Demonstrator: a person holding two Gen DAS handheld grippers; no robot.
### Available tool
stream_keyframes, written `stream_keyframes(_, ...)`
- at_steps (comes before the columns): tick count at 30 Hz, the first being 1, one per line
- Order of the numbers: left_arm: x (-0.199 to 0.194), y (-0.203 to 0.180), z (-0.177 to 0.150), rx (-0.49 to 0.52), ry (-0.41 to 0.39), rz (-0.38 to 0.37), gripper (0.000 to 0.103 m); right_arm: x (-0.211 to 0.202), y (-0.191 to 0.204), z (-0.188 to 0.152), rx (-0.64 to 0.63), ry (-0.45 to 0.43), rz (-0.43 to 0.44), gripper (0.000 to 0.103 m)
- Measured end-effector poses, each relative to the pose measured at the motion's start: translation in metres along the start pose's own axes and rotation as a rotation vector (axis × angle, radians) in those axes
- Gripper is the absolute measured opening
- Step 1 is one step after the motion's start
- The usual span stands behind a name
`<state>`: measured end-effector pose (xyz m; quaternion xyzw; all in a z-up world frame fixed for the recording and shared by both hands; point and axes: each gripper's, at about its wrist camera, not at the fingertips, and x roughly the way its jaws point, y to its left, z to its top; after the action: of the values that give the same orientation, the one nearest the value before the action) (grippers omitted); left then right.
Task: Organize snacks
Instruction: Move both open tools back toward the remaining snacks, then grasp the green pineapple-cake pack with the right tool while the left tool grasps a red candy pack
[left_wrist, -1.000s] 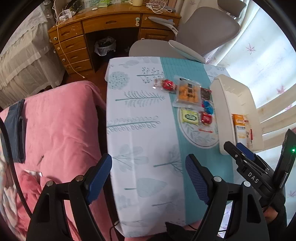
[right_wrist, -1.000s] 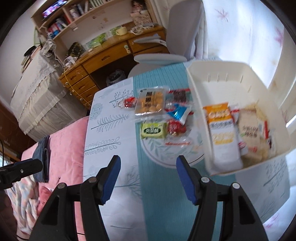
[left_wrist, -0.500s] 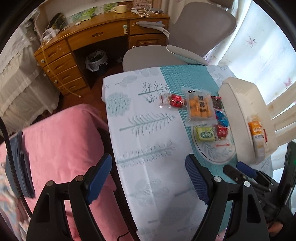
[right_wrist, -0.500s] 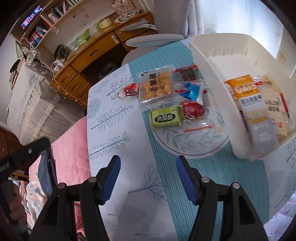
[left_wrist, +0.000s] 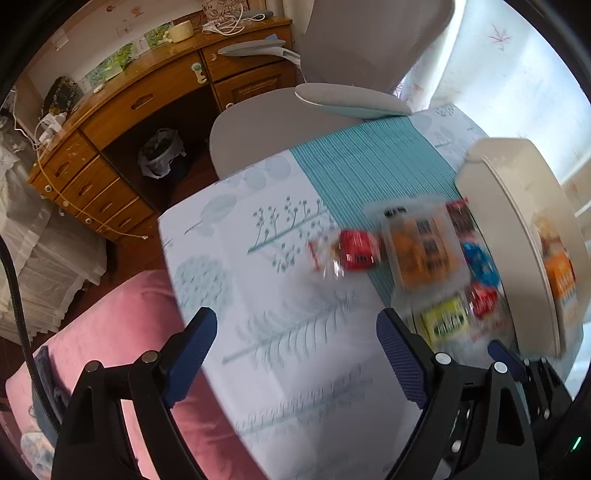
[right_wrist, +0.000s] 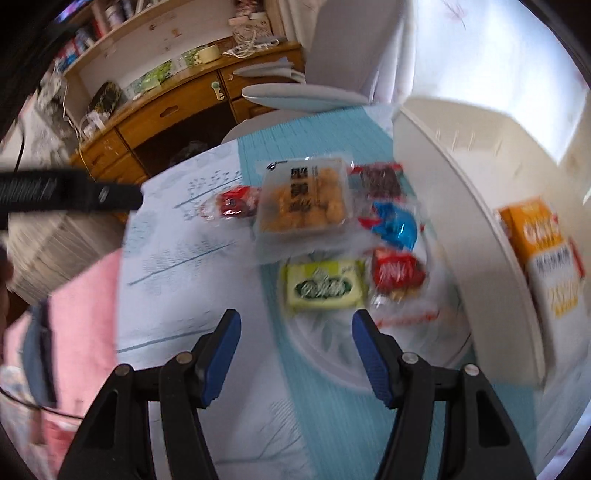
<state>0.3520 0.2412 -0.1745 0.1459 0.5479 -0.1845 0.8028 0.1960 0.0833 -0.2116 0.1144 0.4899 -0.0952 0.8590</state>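
Loose snacks lie on the patterned tablecloth (left_wrist: 295, 369): a yellow-green pack (right_wrist: 325, 284), a red pack (right_wrist: 397, 273), a blue pack (right_wrist: 397, 225), a clear tray of orange pieces (right_wrist: 304, 201), a dark pack (right_wrist: 380, 181) and a small red pack (left_wrist: 356, 249) set off to the left. To their right stands a white basket (right_wrist: 461, 206) holding an orange box (right_wrist: 543, 251). My right gripper (right_wrist: 295, 315) hangs open just short of the yellow-green pack, nothing between its pads. My left gripper (left_wrist: 295, 317) is over bare cloth, jaws opening and empty.
A grey office chair (left_wrist: 295, 122) stands at the table's far end, with a wooden desk (left_wrist: 147, 99) and a bin (left_wrist: 160, 157) behind it. A pink blanket (left_wrist: 122, 325) lies along the table's left edge. Curtains hang on the right.
Both grippers have come down and forward, so the snacks look larger and nearer. The left gripper swung from over the pink blanket onto the table, and its jaws stand slightly wider.
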Motion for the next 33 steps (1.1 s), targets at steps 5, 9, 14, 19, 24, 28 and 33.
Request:
stream_keyframes(5, 0.037, -0.003, 0.023, -0.02, 0.015, -0.034, 0.087, 0.026, -0.004, 0.004, -0.054, -0.01, -0.035, 0.063)
stream_keyframes(9, 0.062, -0.008, 0.036, -0.041, 0.036, -0.05, 0.087, 0.039, -0.009, 0.005, -0.053, -0.014, -0.035, 0.063)
stream_keyframes(14, 0.082, -0.013, 0.043, -0.086, 0.061, -0.091, 0.087, 0.05, -0.01, 0.005, -0.075, -0.019, -0.034, 0.063)
stream_keyframes(19, 0.102, -0.018, 0.044, -0.134, 0.089, -0.123, 0.087, 0.058, -0.008, 0.007, -0.107, -0.022, -0.023, 0.063)
stream_keyframes(24, 0.114, -0.023, 0.046, -0.162, 0.092, -0.14, 0.087, 0.066, -0.004, 0.013, -0.159, -0.038, -0.017, 0.066)
stream_keyframes(28, 0.12, -0.019, 0.048, -0.201, 0.086, -0.157, 0.091, 0.074, -0.001, 0.017, -0.186, -0.041, -0.005, 0.068)
stream_keyframes(33, 0.126, -0.015, 0.048, -0.232, 0.08, -0.195, 0.093, 0.085, 0.005, 0.025, -0.221, -0.04, 0.0, 0.068)
